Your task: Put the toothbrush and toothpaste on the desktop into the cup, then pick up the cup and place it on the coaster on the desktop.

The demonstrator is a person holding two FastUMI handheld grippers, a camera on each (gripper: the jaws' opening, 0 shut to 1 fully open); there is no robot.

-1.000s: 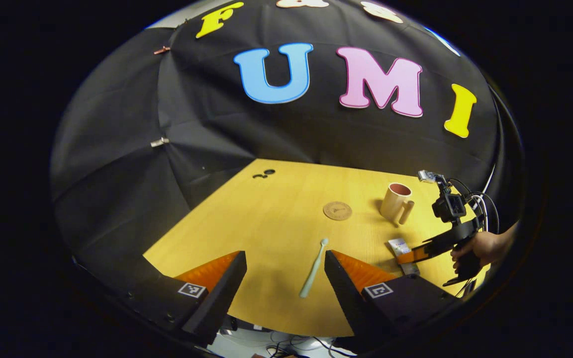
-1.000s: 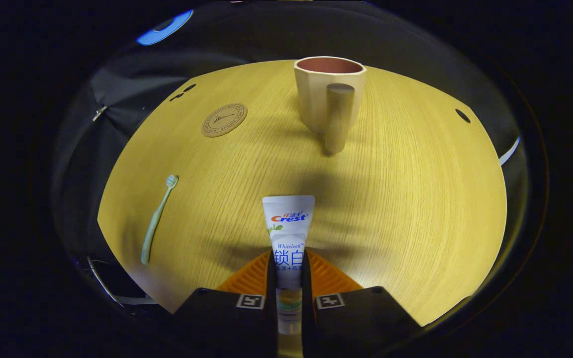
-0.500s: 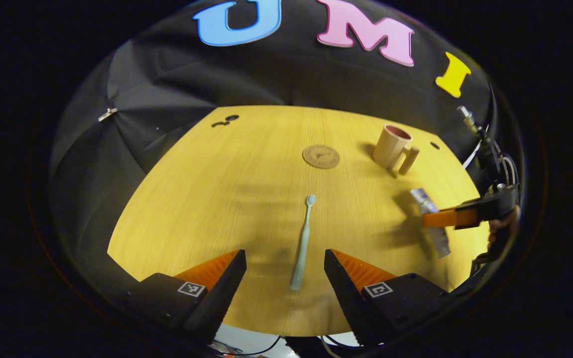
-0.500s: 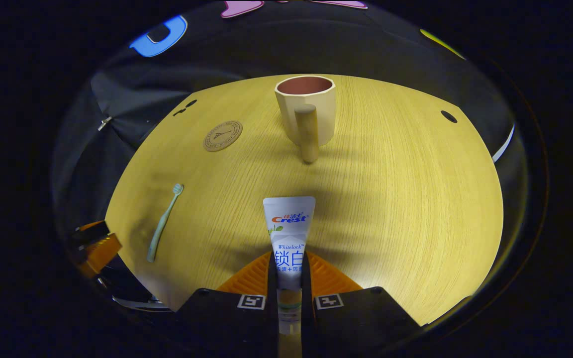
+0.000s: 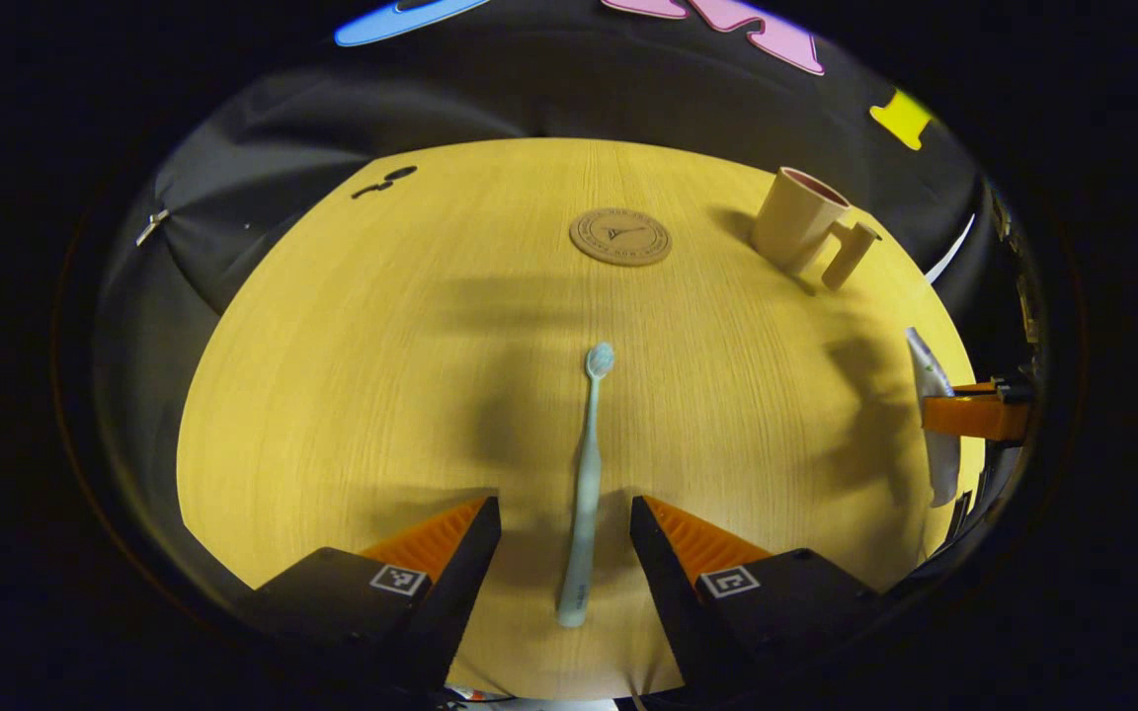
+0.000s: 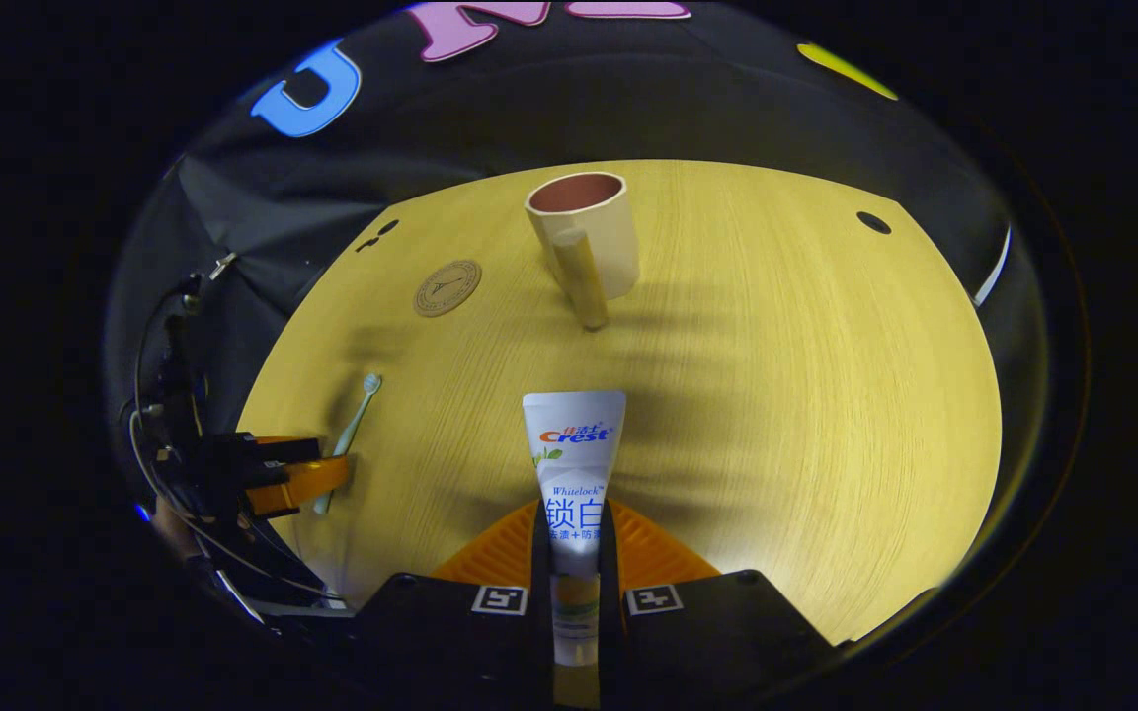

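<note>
1. The right gripper [image 6: 574, 553] has its fingers [image 6: 500, 543] pinching the toothpaste [image 6: 574, 464] low on the tube. The flat end sticks out in front, held up off the tabletop [image 6: 776, 395].
2. The left gripper [image 5: 565, 553] has its fingers [image 5: 431, 538] spread wide, one on each side of the toothbrush [image 5: 584, 484] handle. They do not touch it, and the brush lies flat on the wood.
3. The toothpaste looks soft and light — a hard squeeze could dent it, so a gentle hold low down seems best. The toothbrush looks thin, stiff and light. It may slip or roll, so grabbing the middle of the handle looks right.
4. The cup [image 6: 584, 242] stands upright at the far side with its stick-like handle facing the right gripper. The coaster [image 6: 447, 287] lies to its left, well apart, with nothing on it.
5. The cap end of the toothpaste is hidden between the fingers. The inside of the cup is hard to see — I cannot tell how deep it is.
</note>
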